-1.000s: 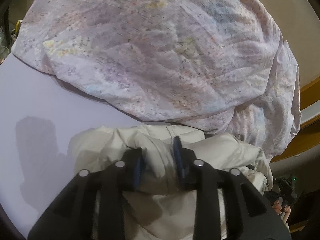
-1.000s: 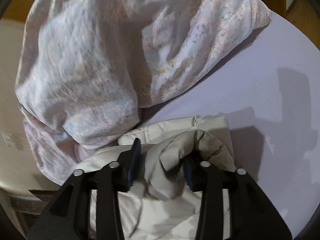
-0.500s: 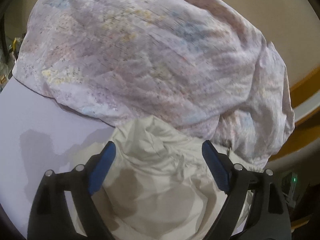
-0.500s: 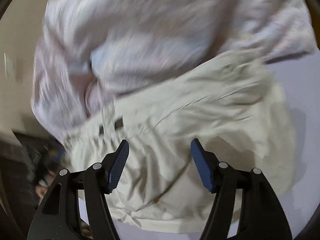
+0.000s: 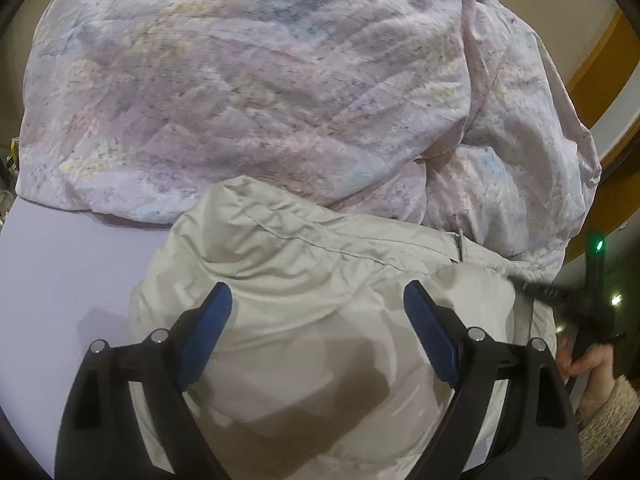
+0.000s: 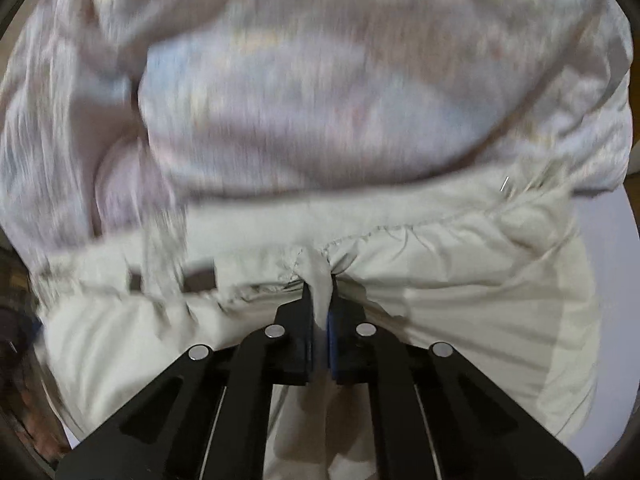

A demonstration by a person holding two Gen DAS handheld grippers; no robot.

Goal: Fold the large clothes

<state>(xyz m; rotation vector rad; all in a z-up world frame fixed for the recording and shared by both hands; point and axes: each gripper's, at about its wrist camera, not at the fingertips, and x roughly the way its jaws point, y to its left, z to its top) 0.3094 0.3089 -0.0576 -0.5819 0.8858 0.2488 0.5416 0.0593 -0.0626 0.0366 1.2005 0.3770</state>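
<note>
From the left wrist: pale beige garment [image 5: 304, 280], crumpled and puffy, stitched seam running left to right, lying on the lavender bench [image 5: 72, 272] against a mottled pastel quilt [image 5: 248, 88]. Left tool [image 5: 316, 312] spread wide above the beige cloth, gripping nothing. No readable writing.

From the right wrist, blurred: same garment [image 6: 460, 280] stretched crosswise below the quilt [image 6: 320, 100]. Right tool [image 6: 320, 300] pinched tight on a fold of beige fabric.
</note>
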